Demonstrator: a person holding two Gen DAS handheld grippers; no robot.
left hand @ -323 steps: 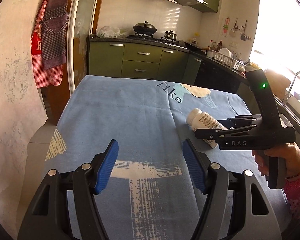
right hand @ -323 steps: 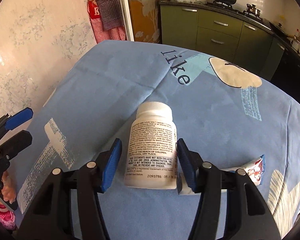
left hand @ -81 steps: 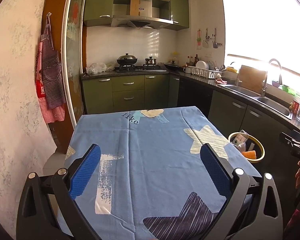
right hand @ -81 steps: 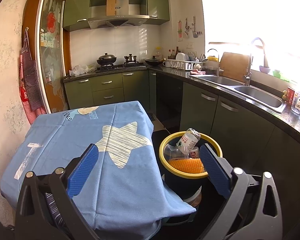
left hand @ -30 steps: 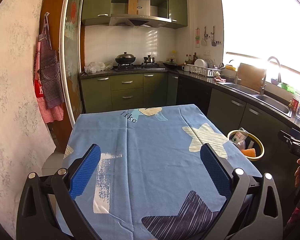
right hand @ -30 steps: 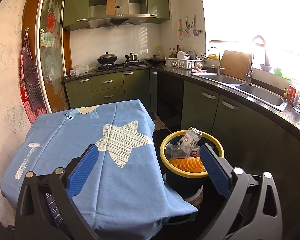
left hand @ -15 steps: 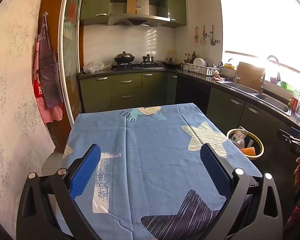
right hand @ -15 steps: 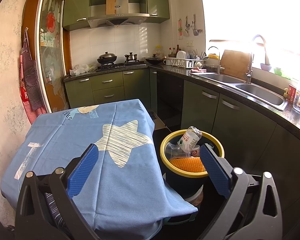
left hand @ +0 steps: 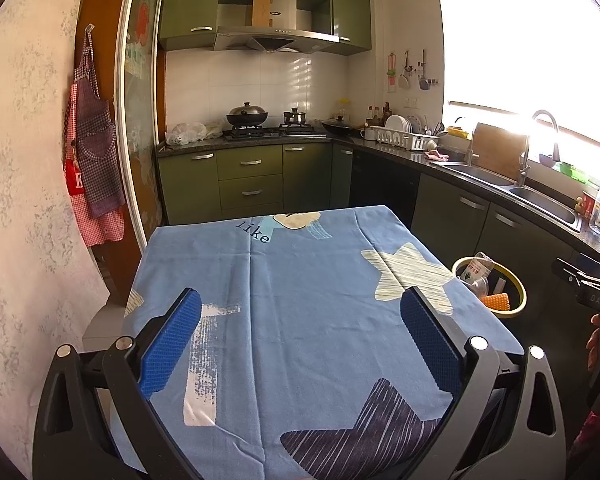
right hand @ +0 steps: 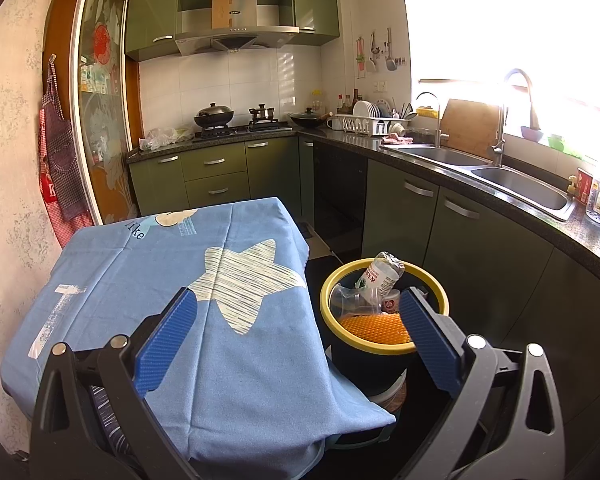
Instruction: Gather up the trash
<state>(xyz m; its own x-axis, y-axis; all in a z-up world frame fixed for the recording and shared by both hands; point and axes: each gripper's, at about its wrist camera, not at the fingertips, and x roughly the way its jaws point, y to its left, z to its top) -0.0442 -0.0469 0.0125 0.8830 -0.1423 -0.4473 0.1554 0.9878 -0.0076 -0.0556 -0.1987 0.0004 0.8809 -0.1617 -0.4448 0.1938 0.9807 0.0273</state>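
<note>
Yellow-rimmed bin (right hand: 384, 346) looks full; the bottle (right hand: 380, 276) may tip out if I bump it. My left gripper (left hand: 300, 344) and right gripper (right hand: 296, 344) are both spread, holding nothing.

Between the left gripper's (left hand: 298, 342) wide-spread fingers lies only flat tablecloth (left hand: 300, 280). Right of the right gripper's (right hand: 298, 338) fingers, the bin (right hand: 384, 346) sits heaped with a bottle (right hand: 382, 274) and orange mesh (right hand: 374, 328), cabinets (right hand: 460, 240) close beyond.
</note>
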